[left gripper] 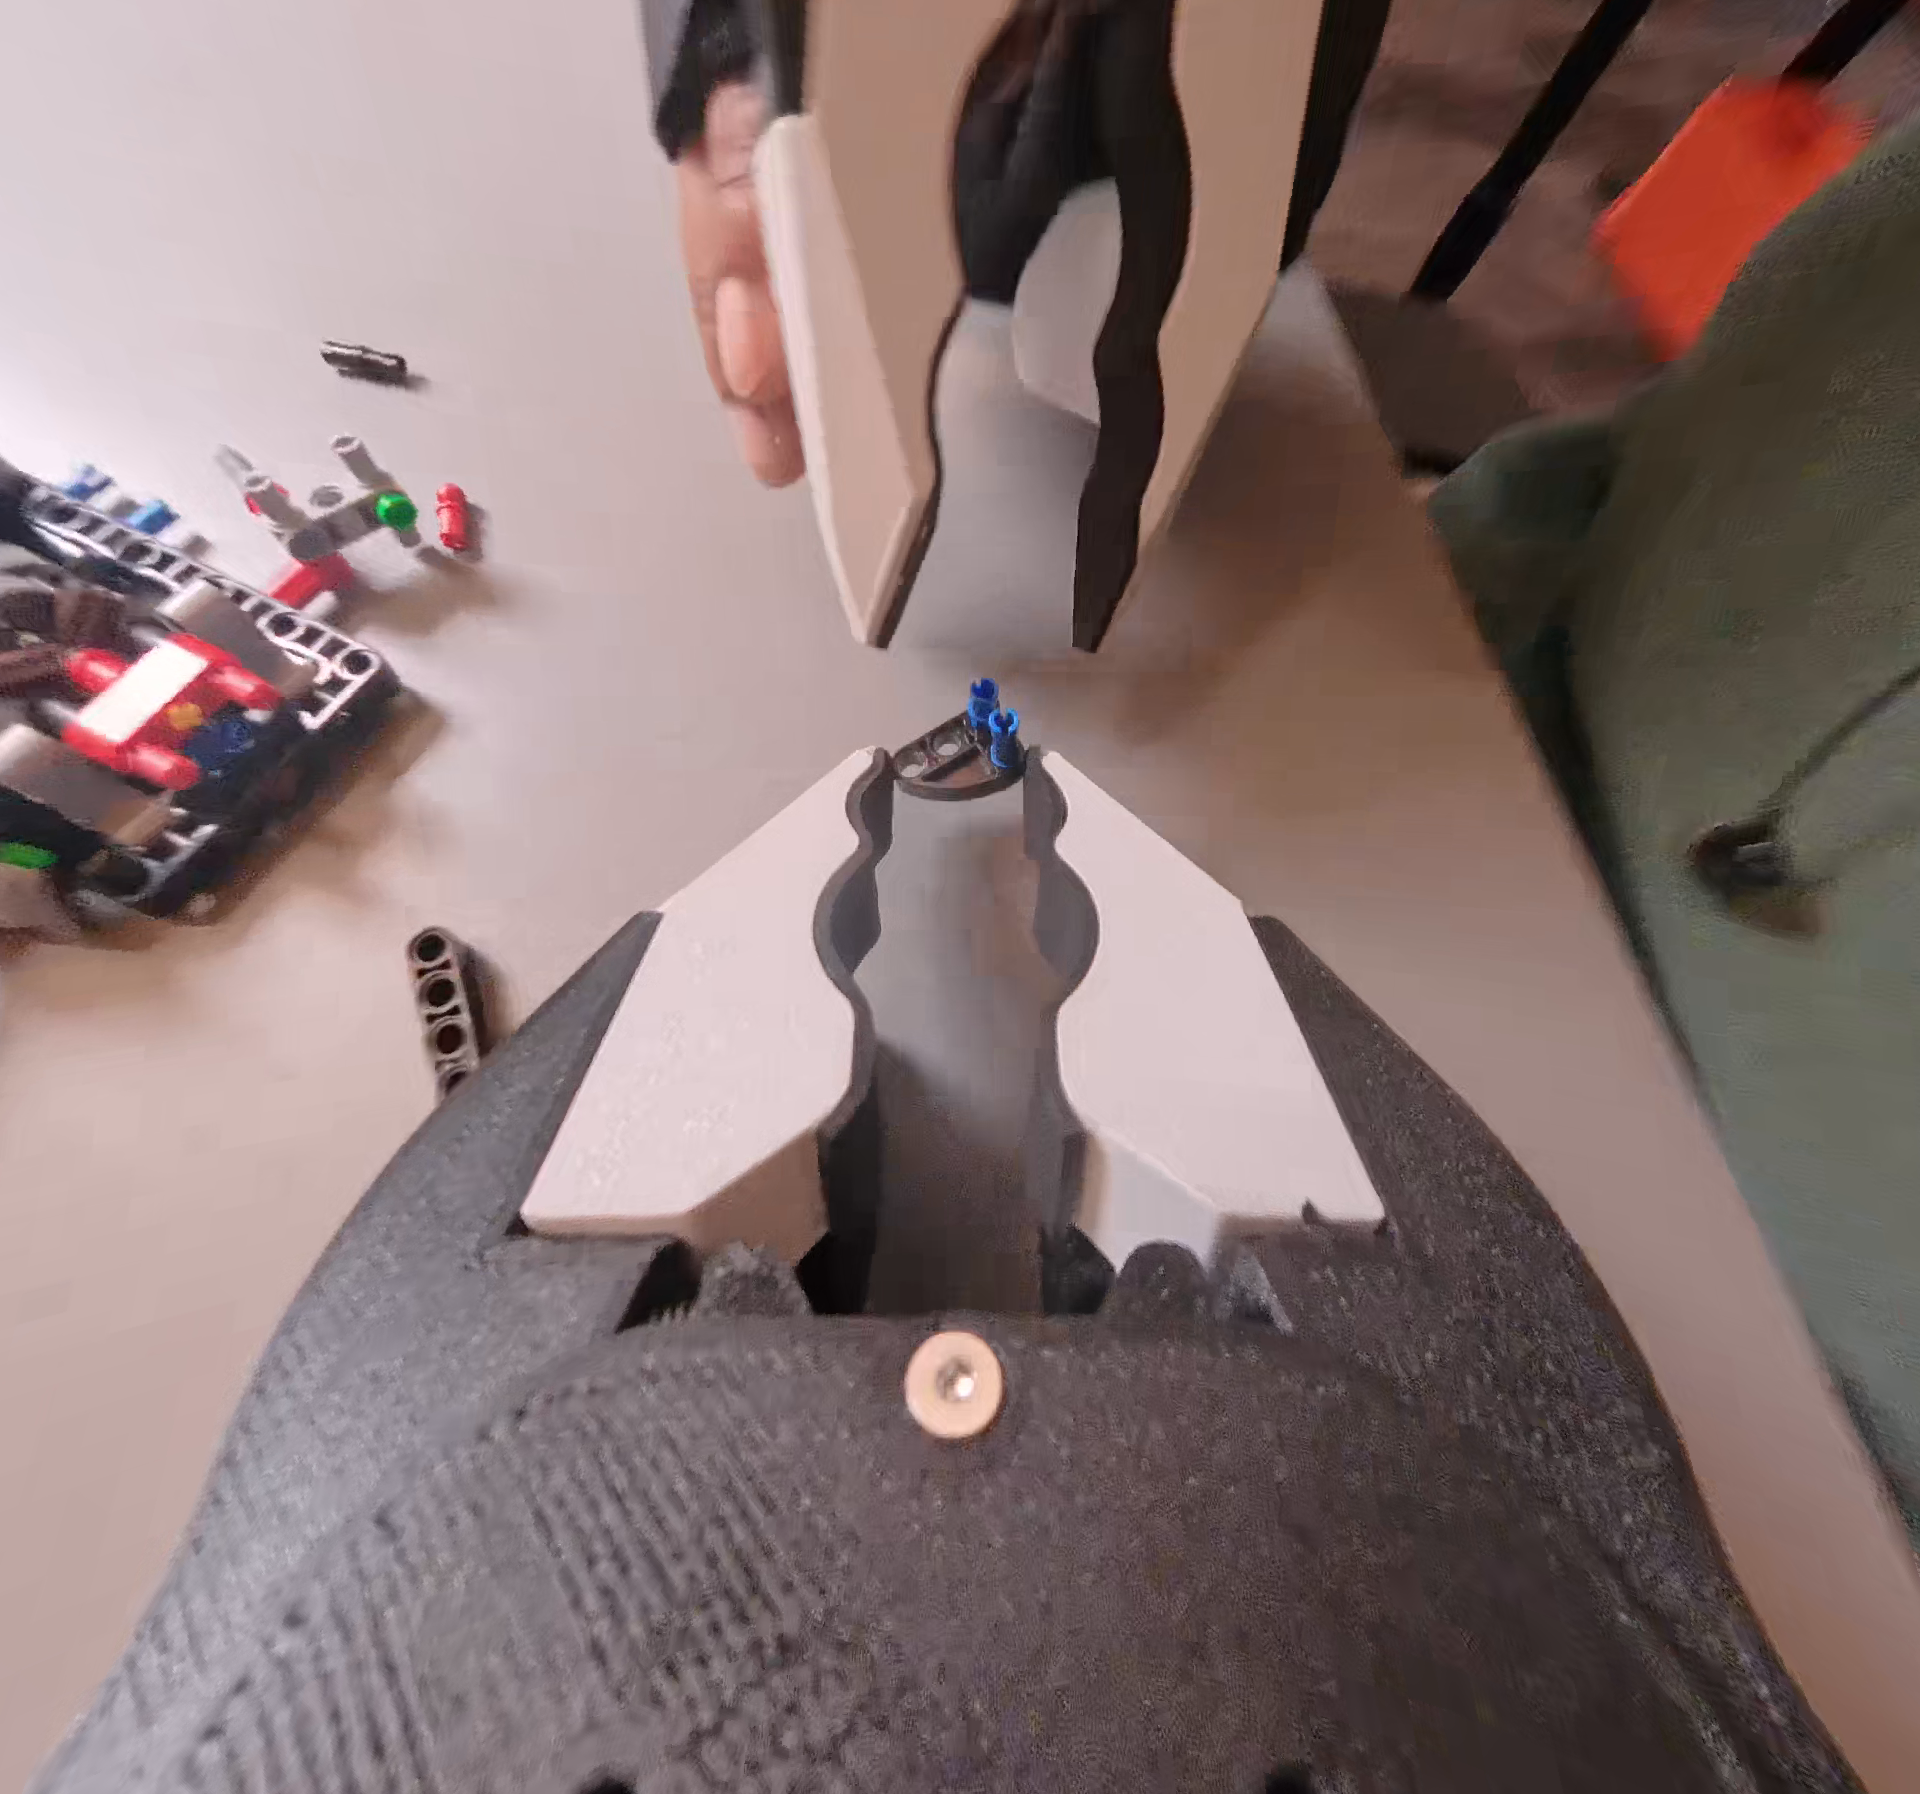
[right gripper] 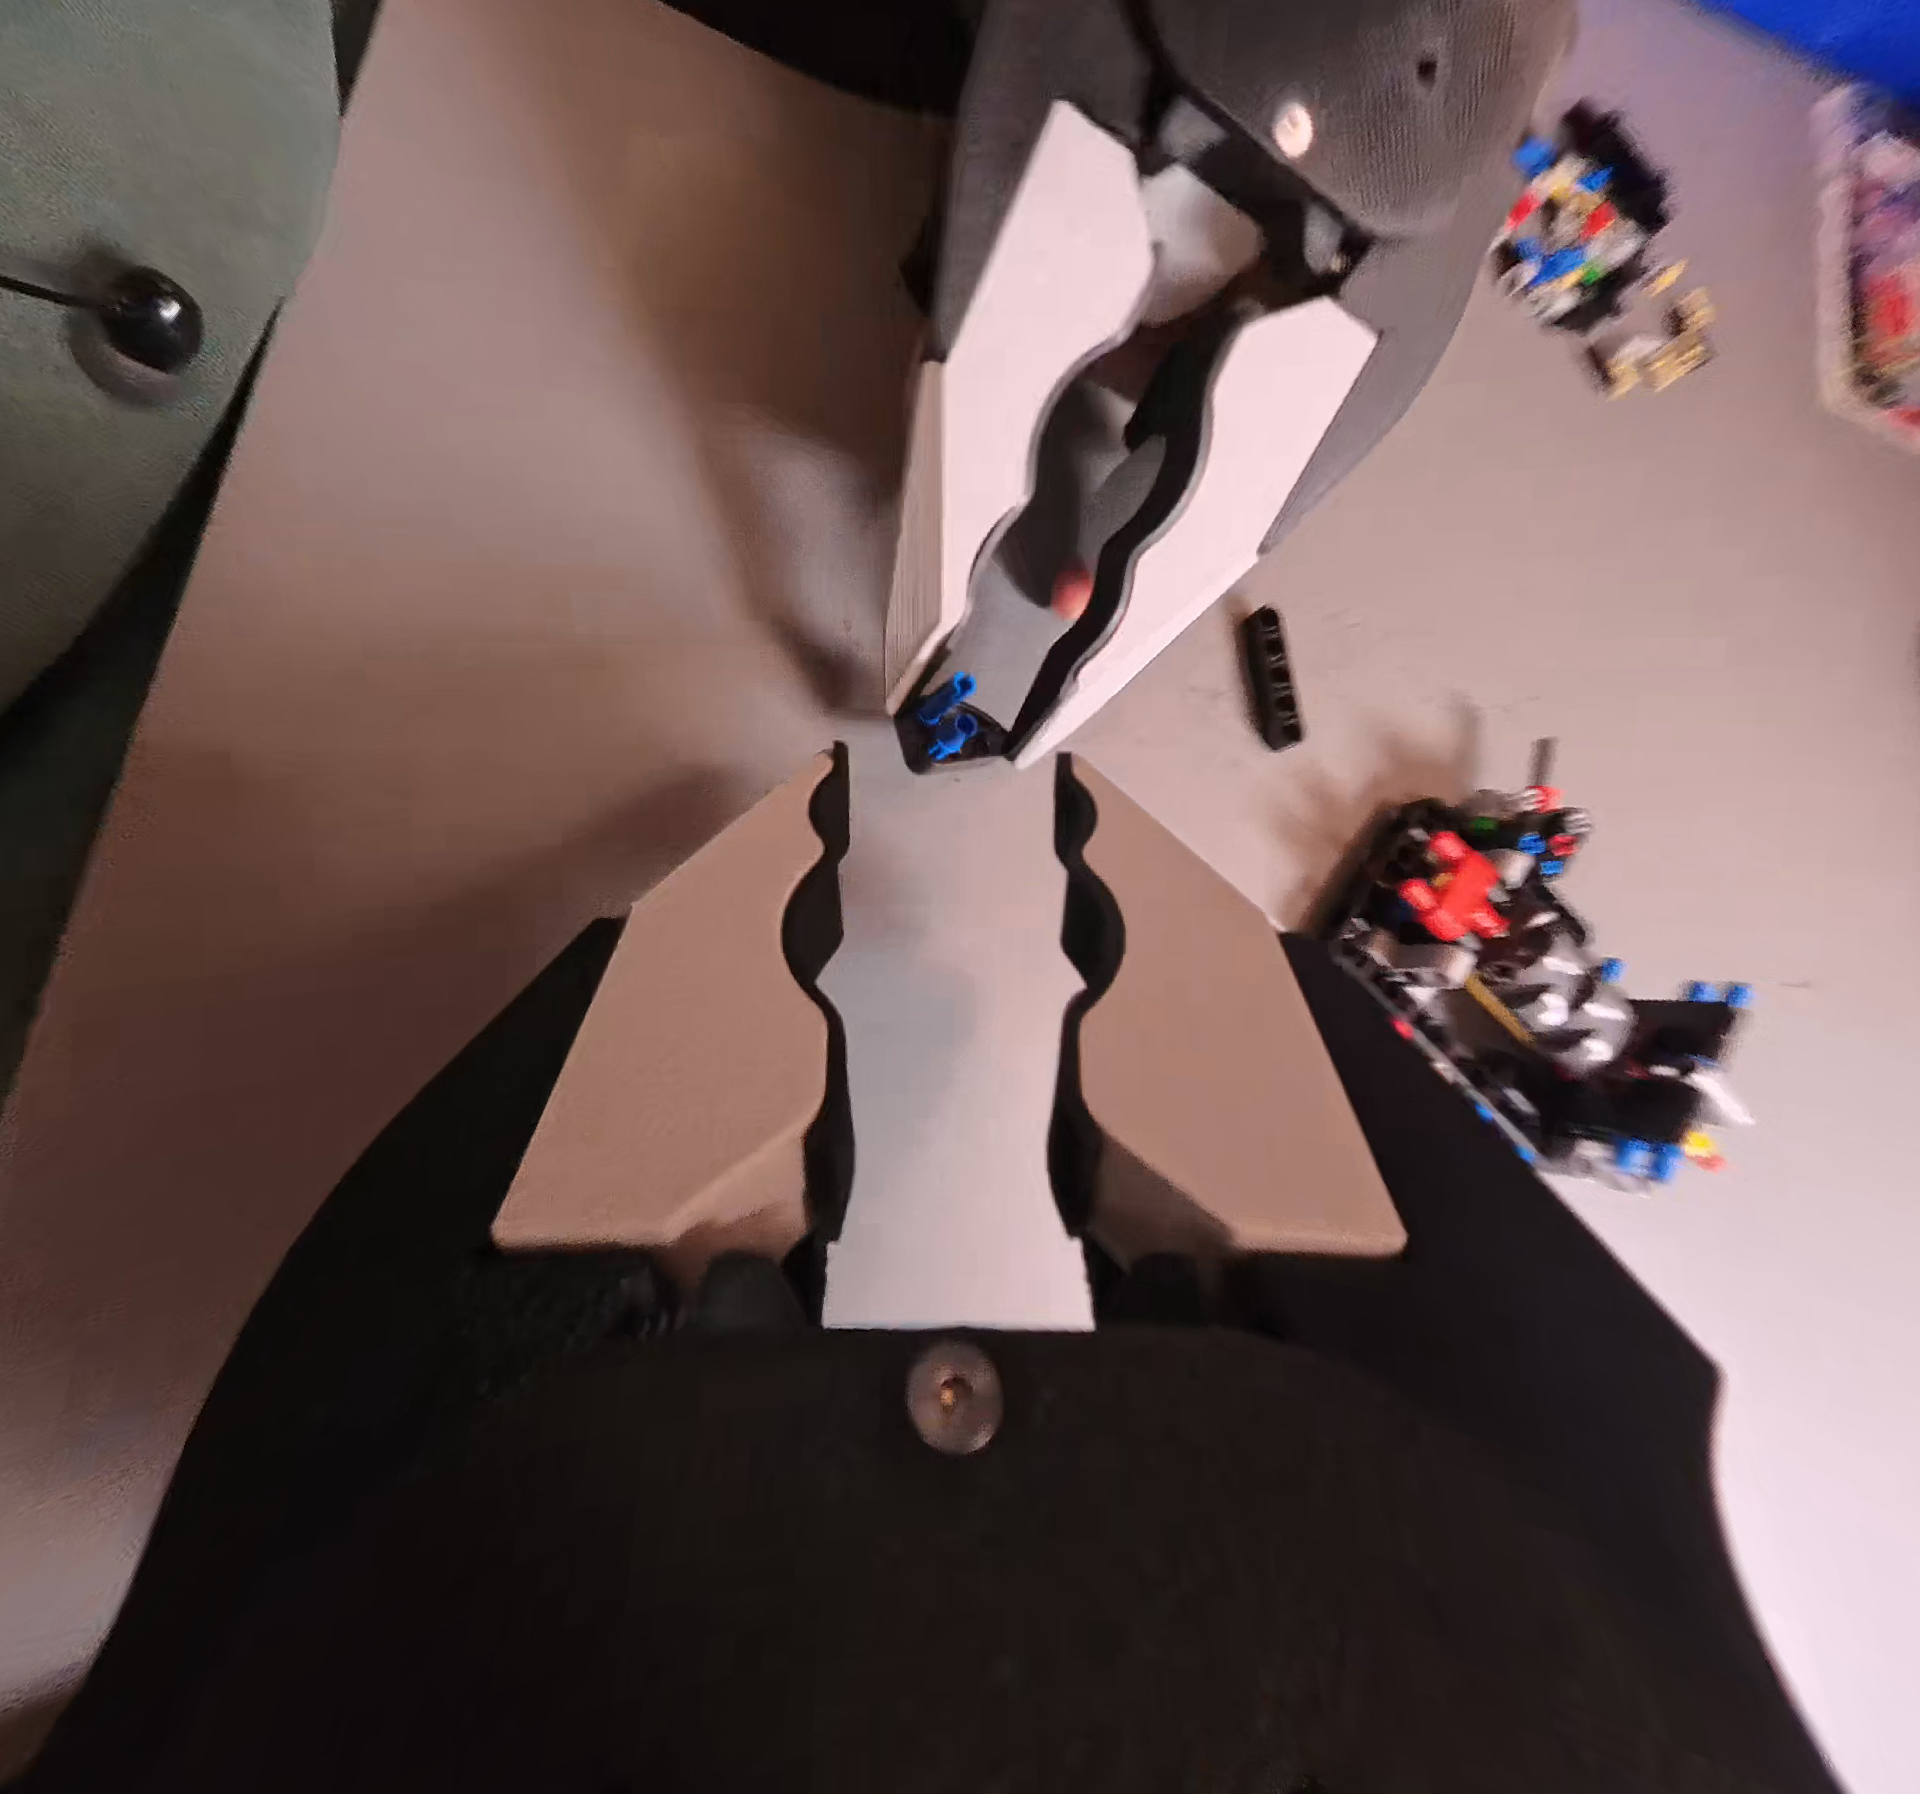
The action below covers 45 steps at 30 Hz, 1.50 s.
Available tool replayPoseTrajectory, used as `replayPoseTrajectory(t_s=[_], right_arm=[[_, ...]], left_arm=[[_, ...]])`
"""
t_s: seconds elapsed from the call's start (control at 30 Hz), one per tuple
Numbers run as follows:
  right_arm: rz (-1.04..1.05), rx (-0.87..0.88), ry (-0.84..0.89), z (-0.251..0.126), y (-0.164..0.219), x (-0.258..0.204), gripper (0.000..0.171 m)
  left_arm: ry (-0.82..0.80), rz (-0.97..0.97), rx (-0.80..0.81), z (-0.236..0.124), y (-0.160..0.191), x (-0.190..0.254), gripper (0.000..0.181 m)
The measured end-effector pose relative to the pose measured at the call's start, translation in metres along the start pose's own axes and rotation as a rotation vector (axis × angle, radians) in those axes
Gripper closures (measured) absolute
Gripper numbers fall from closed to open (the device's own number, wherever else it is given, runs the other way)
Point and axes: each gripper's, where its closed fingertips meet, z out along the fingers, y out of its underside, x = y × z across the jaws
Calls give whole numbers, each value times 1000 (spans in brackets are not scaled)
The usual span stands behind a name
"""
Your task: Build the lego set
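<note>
Your left tool (left gripper: 956,757) reaches forward low over the beige counter (left gripper: 312,134), its two pale fingers (left gripper: 727,1017) clamped at the tips on a small black half-round piece (left gripper: 948,759). Two blue pins (left gripper: 992,721) stand upright in that piece, on its right side as the left wrist view shows it.

Your right tool (right gripper: 951,768) points toward the left one from the opposite side, tips close to the held piece but apart from it. Its fingers (right gripper: 675,1048) stand separated, with only bare counter showing between them. In the left wrist view the same tool (left gripper: 977,643) comes down steeply from above, and part of your hand (left gripper: 743,331) shows beside its left finger.

The partly built model (right gripper: 1507,996), black with red, grey and blue parts, rests on the counter to the right of the right tool. A short black beam (right gripper: 1273,674) with a row of holes lies just beside the left tool, between it and the model. Loose pieces lie farther out: a grey connector with a green tip (left gripper: 353,508), a red pin (left gripper: 452,516) and a black pin (left gripper: 362,360). A second cluster of mixed parts (right gripper: 1579,217) sits near the counter's far right edge, too blurred to sort.
</note>
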Motion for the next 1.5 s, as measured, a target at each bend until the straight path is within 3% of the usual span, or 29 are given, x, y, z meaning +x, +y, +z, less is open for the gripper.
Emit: replayPoseTrajectory(t_s=[0.17, 0.33, 0.43, 0.77, 1.33, 1.4, 1.5], right_arm=[[-221, 45, 198, -11, -20, 2, 129], [-313, 84, 254, -13, -37, 1, 135], [-320, 100, 276, -14, -41, 4, 150], [-228, 113, 254, -17, -45, 4, 152], [-156, 180, 296, -25, -53, 9, 157], [-149, 156, 286, -23, -46, 10, 156], [-33, 88, 214, -23, -20, 11, 138]], left_arm=[[278, -281, 171, -17, -26, 17, 158], [421, -423, 267, -27, -42, 24, 158], [461, -444, 286, -30, -46, 28, 158], [519, -483, 310, -34, -50, 32, 159], [532, -487, 384, -43, -61, 31, 159], [466, -452, 361, -39, -56, 26, 158], [230, -279, 248, -27, -38, 11, 158]])
